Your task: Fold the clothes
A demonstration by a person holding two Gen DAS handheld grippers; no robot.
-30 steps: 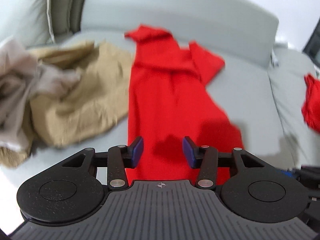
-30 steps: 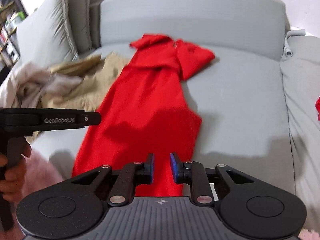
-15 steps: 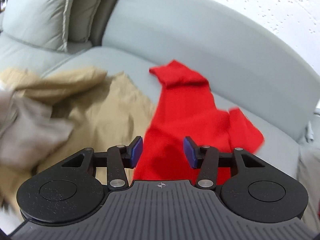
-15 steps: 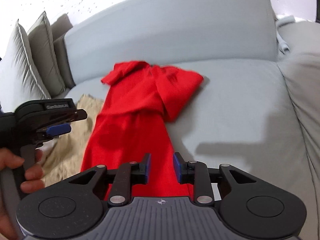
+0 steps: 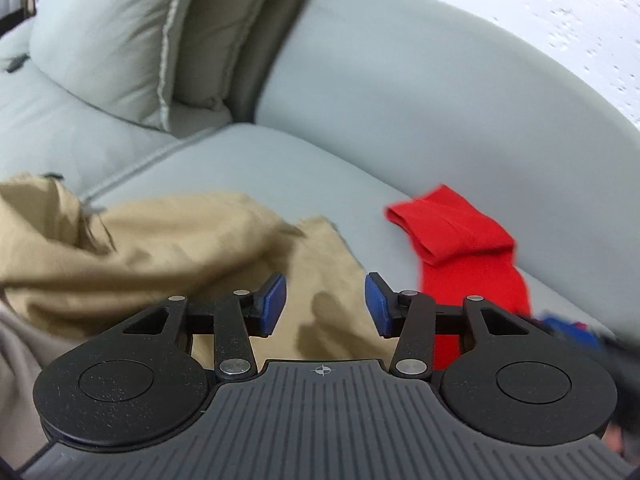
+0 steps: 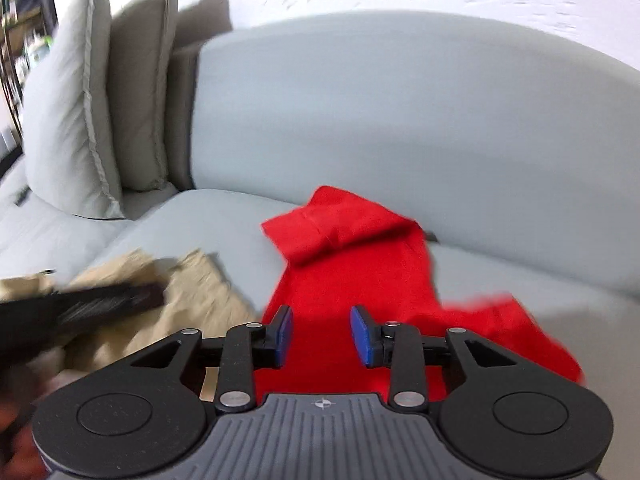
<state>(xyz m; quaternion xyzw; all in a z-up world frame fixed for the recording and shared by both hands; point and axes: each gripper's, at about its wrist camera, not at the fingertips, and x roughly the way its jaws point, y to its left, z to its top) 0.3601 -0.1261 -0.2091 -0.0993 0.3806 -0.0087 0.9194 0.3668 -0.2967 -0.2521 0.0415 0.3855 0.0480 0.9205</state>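
A red garment (image 5: pixel 460 248) (image 6: pixel 352 260) lies spread on the grey sofa seat (image 5: pixel 260 160), its folded top end toward the backrest. My left gripper (image 5: pixel 325 304) hovers open above a crumpled tan garment (image 5: pixel 180 248) (image 6: pixel 200 292), just left of the red one, with nothing between its blue pads. My right gripper (image 6: pixel 322 334) is open over the red garment's middle, with its pads clear of the cloth. The left gripper shows in the right wrist view as a blurred black bar (image 6: pixel 100 304) over the tan cloth.
Two grey cushions (image 6: pixel 68 120) (image 5: pixel 112 40) lean in the sofa's left corner. The curved backrest (image 6: pixel 400 120) runs behind the clothes. A pale greyish cloth (image 5: pixel 16 360) lies at the lower left beside the tan garment. Bare seat shows right of the red garment.
Both grippers have moved forward toward the sofa back. The left one has shifted from over the red garment to over the tan one. The right gripper's jaws have widened.
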